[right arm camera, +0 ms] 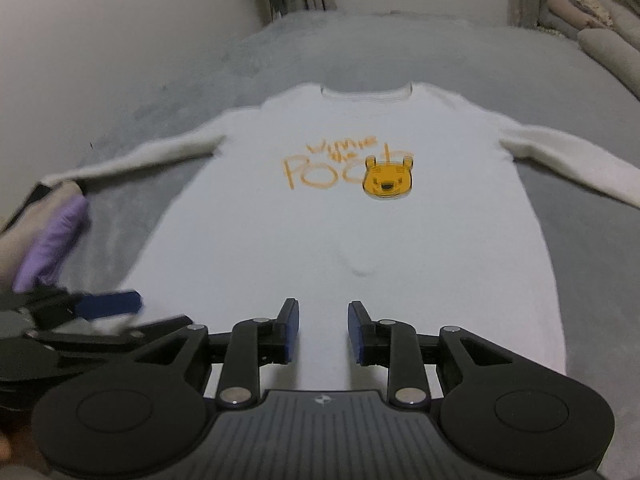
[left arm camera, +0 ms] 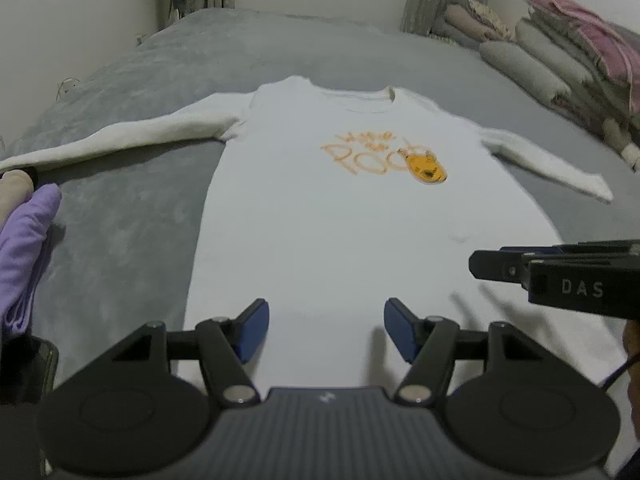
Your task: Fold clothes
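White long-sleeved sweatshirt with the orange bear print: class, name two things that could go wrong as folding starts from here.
1. The white long-sleeved sweatshirt has a small pucker mid-body; folding might crease it in.
2. Its left cuff lies by the folded purple garment; sweeping that sleeve inward could drag it along.
Both the left gripper and right gripper are open and empty.

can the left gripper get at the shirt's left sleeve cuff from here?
Probably yes. The left gripper has open, empty jaws over the shirt hem; the sleeve lies flat, though folded clothes crowd its cuff.
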Motion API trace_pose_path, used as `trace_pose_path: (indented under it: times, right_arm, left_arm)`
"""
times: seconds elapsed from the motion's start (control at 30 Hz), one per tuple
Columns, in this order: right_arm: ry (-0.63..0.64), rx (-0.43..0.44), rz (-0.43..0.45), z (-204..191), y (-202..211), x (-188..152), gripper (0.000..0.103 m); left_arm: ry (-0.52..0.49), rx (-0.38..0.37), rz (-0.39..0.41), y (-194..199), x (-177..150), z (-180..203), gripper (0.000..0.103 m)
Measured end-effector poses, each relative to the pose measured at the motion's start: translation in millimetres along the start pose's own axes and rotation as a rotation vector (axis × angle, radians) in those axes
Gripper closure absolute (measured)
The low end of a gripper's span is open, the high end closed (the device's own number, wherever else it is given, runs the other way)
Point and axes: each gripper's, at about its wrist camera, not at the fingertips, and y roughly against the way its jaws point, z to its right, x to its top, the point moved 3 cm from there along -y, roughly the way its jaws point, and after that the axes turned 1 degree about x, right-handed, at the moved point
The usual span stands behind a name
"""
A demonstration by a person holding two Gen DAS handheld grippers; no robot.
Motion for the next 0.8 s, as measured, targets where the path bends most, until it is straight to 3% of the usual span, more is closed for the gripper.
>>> trace_pose_path:
  times: [0.1,0.23,0.53,0.8]
  right_arm:
    - [-0.014,0.002,0.035,-6.2,12.5,5.7,0.069]
    - [-0.024,-0.011,0.043,-9.7,14.9,6.6,0.068]
    - [-0.050,-0.063,-0.013,17.1,-13.5,-1.7,0.068]
    - [-0.038,-0.061,-0.042,33.5,-31.4,-1.0,0.066]
  left_arm:
    - [-0.015,0.031,0.019,-2.6,-1.2,1.8,0.037]
    - [-0.014,0.055,-0.011,-20.6,-5.7,-1.3,0.038]
    - [-0.031,0.030,0.001,-24.1,-1.3,-5.7,0.037]
    - [-0.029,0.051,-0.009,-32.5,2.6,-17.8,0.033]
